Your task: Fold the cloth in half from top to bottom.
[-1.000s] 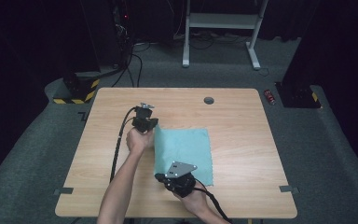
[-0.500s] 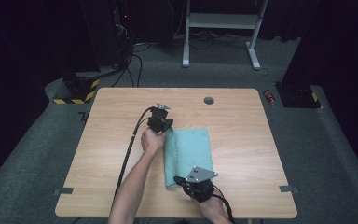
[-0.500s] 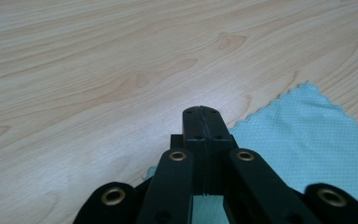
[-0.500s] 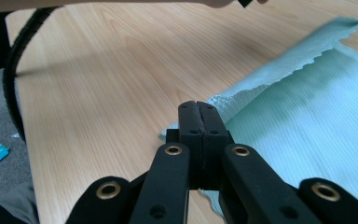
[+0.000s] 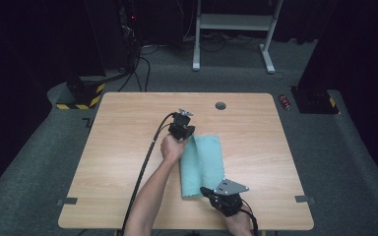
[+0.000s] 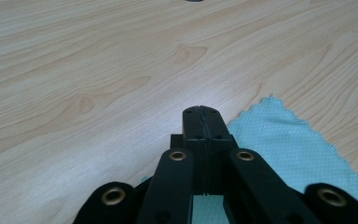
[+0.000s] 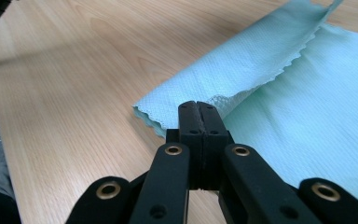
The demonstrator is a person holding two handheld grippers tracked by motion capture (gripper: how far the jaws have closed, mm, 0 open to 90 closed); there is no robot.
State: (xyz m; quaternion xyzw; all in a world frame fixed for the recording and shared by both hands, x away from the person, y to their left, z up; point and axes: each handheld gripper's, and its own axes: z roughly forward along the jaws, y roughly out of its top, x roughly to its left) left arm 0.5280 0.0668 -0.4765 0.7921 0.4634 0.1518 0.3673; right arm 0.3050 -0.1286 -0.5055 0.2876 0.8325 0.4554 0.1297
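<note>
A teal cloth (image 5: 207, 158) lies partly folded over itself on the wooden table (image 5: 123, 128). My left gripper (image 5: 190, 133) is at the cloth's far left corner, jaws shut; in the left gripper view the shut tips (image 6: 202, 112) sit over the cloth (image 6: 284, 140), which runs under them. My right gripper (image 5: 204, 191) is at the near edge, pointing left. In the right gripper view its shut jaws (image 7: 198, 106) pinch the raised upper layer of the cloth (image 7: 307, 116).
A round cable hole (image 5: 220, 105) sits in the table's far middle. The left gripper's black cable (image 5: 145, 162) trails across the table to the near edge. Tape marks (image 5: 301, 199) lie near the front corners. A white desk frame (image 5: 234, 29) stands on the floor beyond.
Both grippers have moved right, carrying the cloth's left edge with them. The cloth is now narrower, with one layer lying over the other.
</note>
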